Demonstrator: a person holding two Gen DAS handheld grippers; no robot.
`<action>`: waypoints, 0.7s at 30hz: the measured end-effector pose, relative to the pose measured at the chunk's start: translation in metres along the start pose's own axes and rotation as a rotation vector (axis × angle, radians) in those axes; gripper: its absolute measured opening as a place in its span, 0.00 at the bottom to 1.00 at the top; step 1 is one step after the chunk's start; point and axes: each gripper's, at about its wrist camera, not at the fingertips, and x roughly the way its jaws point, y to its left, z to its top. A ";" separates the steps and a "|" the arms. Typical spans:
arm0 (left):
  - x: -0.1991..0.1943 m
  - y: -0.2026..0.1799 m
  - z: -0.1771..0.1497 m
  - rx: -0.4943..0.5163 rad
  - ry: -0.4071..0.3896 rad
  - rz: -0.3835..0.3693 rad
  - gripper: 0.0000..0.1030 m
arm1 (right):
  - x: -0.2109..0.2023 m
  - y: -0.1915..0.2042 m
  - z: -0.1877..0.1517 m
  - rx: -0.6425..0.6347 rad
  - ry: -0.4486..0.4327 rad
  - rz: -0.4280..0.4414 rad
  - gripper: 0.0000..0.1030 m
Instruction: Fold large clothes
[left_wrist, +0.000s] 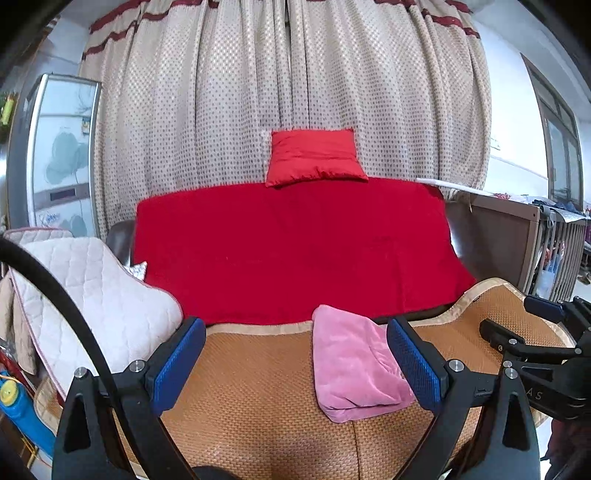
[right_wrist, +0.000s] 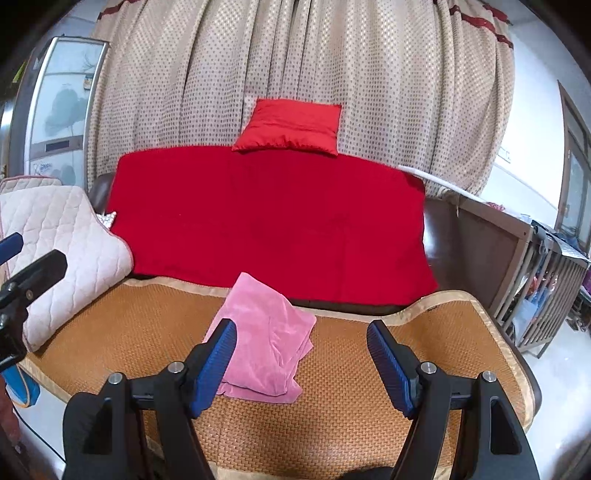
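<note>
A folded pink garment lies on the woven brown mat covering the sofa seat. My left gripper hovers over the mat, open, its blue pads wide apart; the pink garment sits just inside its right finger, not gripped. My right gripper is open too, with the garment behind its left finger. Each gripper shows at the edge of the other's view: the right gripper and the left gripper.
A red blanket drapes the sofa back, with a red pillow on top against a dotted curtain. A white quilted cushion sits at the left end. A wooden crib stands at the right.
</note>
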 end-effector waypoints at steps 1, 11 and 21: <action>0.005 0.000 0.000 -0.001 0.007 -0.001 0.95 | 0.005 0.000 0.000 0.001 0.007 -0.001 0.74; 0.054 0.012 0.002 -0.024 0.067 0.045 0.95 | 0.049 0.012 0.016 -0.028 0.047 -0.001 0.74; 0.099 0.009 0.009 -0.023 0.096 0.040 0.95 | 0.093 0.019 0.034 -0.050 0.081 0.002 0.74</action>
